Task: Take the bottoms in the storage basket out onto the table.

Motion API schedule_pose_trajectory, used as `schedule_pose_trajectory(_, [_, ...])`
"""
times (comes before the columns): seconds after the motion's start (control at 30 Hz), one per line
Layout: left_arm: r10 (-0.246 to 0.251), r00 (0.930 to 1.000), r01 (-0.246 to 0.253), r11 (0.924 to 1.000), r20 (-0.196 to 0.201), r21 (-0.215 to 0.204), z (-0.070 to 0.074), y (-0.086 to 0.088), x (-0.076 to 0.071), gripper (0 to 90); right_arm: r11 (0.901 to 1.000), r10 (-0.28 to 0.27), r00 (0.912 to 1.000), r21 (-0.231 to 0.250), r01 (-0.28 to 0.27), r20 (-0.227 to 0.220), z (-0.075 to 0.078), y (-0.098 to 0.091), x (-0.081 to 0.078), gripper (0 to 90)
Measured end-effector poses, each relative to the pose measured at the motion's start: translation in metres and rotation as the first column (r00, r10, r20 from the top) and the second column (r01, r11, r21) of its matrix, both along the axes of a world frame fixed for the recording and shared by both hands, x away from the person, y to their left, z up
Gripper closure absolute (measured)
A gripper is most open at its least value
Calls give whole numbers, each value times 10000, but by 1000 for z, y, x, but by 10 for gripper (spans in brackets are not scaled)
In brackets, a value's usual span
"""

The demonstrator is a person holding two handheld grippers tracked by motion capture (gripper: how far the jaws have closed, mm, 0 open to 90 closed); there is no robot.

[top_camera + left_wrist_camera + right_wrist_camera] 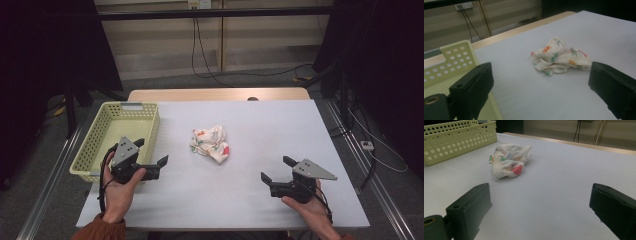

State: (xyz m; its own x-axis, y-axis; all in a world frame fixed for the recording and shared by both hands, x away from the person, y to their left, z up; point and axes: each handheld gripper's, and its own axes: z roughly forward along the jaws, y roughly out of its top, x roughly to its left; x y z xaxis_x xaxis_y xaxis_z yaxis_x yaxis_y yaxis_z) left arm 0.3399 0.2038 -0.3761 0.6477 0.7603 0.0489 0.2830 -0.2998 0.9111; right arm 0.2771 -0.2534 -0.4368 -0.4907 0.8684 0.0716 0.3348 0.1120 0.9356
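Note:
A crumpled white cloth (210,143) with coloured prints lies near the middle of the pale table (240,190). In the left gripper view the cloth (560,57) sits ahead, between the spread jaws. From the right gripper view the cloth (510,159) lies ahead and to the left. My left gripper (150,151) stands open at the front left, beside the basket, with nothing between its jaws. At the front right my right gripper (277,169) is open too, also holding nothing. Both are well apart from the cloth.
A pale yellow perforated basket (95,145) stands at the table's left edge, with nothing showing inside it. Its wall (454,142) lies far left in the right gripper view. Dark stands and cables sit on the floor behind the table.

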Motion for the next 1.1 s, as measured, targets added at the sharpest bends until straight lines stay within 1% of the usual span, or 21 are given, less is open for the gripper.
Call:
schedule_pose_trajectory(0.03, [8, 10000, -8, 10000, 2, 44, -1, 1, -1, 62, 10000, -11, 10000, 2, 11, 1, 0, 0, 0, 36])
schedule_pose_trajectory(0.07, [29, 10000, -29, 10000, -4, -18, -2, 1, -2, 62, 10000, -16, 10000, -3, 16, 13, 0, 0, 0, 36])
schedule_pose_trajectory(0.17, [-10, 10000, 10, 9998, 10, 173, -4, 1, -6, 62, 10000, -22, 10000, 0, 22, 6, 0, 0, 0, 36])
schedule_pose_trajectory(0.2, [-16, 10000, 17, 9999, -28, 155, -5, 1, -7, 62, 10000, -25, 10000, 22, 25, 14, 0, 0, 0, 36])
schedule_pose_trajectory(0.27, [-7, 9999, 11, 9996, -133, 295, -7, 3, -9, 62, 10000, -20, 10000, 21, 20, 16, 0, 0, 0, 36])
schedule_pose_trajectory(0.3, [49, 9998, -44, 9997, -214, 245, -8, 3, -10, 62, 10000, -21, 10000, 26, 21, 17, 0, 0, 0, 36])
schedule_pose_trajectory(0.37, [90, 9995, -79, 9993, -302, 363, -8, 4, -13, 62, 10000, -16, 10000, 36, 16, 25, 0, 0, 0, 36])
schedule_pose_trajectory(0.47, [109, 9997, -99, 9988, -222, 472, -9, 6, -16, 62, 10000, -38, 10000, 7, 38, 6, 0, 0, 0, 37])
schedule_pose_trajectory(0.57, [192, 9996, -184, 9993, -212, 333, -13, 9, -18, 62, 10000, -10, 10000, -13, 10, 22, 0, 0, 0, 38])
schedule_pose_trajectory(0.63, [243, 9993, -234, 9992, -271, 328, -17, 11, -20, 62, 10000, -20, 10000, -1, 20, 14, 0, 0, 0, 38])
schedule_pose_trajectory(0.7, [301, 9989, -293, 9993, -349, 225, -19, 12, -22, 61, 10000, -26, 10000, -1, 26, 7, 0, 0, 0, 38])
schedule_pose_trajectory(0.73, [310, 9990, -306, 9994, -325, 151, -21, 13, -23, 61, 10000, -22, 10000, 2, 22, 29, 0, 0, 0, 38])
schedule_pose_trajectory(0.83, [536, 9985, -533, 9982, -91, 288, -26, 15, -27, 62, 10000, -23, 10000, 26, 22, 40, 0, 0, 0, 38])
schedule_pose_trajectory(0.87, [709, 9975, -708, 9974, -14, 144, -27, 17, -28, 62, 10000, 0, 10000, 22, 0, 64, 1, 0, 0, 38])
schedule_pose_trajectory(0.9, [799, 9968, -799, 9968, -31, 4, -28, 18, -28, 62, 10000, 16, 10000, 27, -17, 85, 1, 0, 0, 38])
schedule_pose_trajectory(0.93, [961, 9953, -961, 9954, -120, -49, -29, 20, -27, 61, 10000, 23, 10000, 40, -23, 86, 1, 0, -1, 38])
schedule_pose_trajectory(0.97, [1245, 9922, -1246, 9922, -94, -45, -29, 22, -27, 62, 10000, 34, 9999, 47, -35, 97, 1, 0, -1, 39])
schedule_pose_trajectory(1.0, [1344, 9909, -1345, 9908, -77, -168, -30, 24, -27, 61, 10000, 31, 9999, 66, -32, 103, 1, 0, -1, 39])
schedule_pose_trajectory(1.07, [1233, 9920, -1242, 9915, -259, -388, -31, 26, -25, 61, 10000, 3, 10000, 93, -3, 81, 1, -1, -1, 40])
schedule_pose_trajectory(1.1, [1190, 9925, -1200, 9920, -275, -387, -31, 26, -25, 61, 10000, -2, 10000, 98, 2, 82, 1, -1, -1, 41])
